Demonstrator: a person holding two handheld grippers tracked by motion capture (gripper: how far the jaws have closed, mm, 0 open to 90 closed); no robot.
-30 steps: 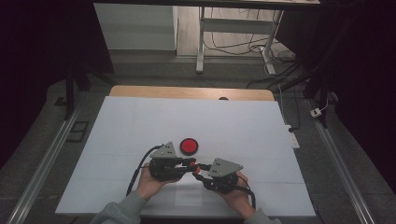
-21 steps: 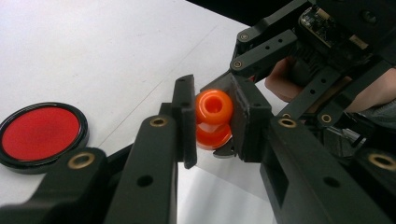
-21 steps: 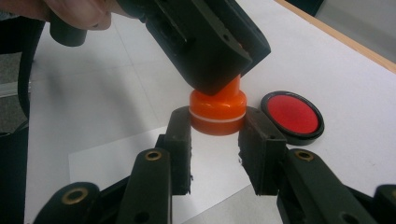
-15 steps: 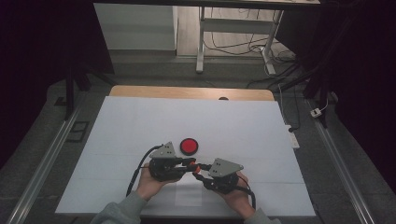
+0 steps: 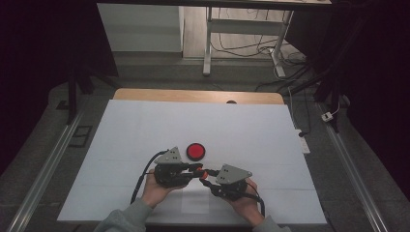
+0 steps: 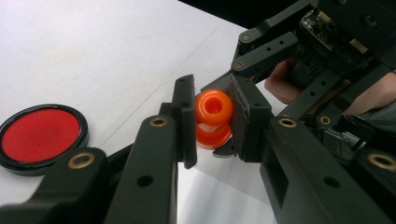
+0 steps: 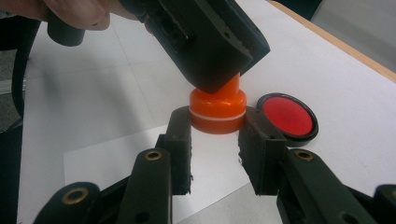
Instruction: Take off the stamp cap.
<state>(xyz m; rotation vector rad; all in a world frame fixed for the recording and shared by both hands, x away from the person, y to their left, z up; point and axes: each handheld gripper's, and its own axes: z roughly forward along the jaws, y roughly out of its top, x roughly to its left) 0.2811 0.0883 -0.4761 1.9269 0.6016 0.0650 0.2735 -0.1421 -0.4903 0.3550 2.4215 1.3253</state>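
A small orange piece (image 6: 213, 106) with a round hollow top and a wider base (image 7: 217, 116) is held just above the white table (image 5: 145, 130), between both grippers. My left gripper (image 6: 212, 100) is shut on its narrow upper part. My right gripper (image 7: 217, 123) comes from the opposite side, its jaws pressed on the two sides of the wide base. In the high view the left gripper (image 5: 195, 168) and the right gripper (image 5: 208, 177) meet tip to tip at the orange piece (image 5: 203, 173), near the table's front. A red disc with a black rim (image 5: 196, 151) lies flat just behind them.
The red disc (image 6: 39, 135) (image 7: 287, 116) lies a short way from the jaws. A wooden edge (image 5: 193, 95) runs along the table's far side. Metal rails (image 5: 43, 169) flank the table, and cables (image 5: 270, 63) lie on the floor beyond.
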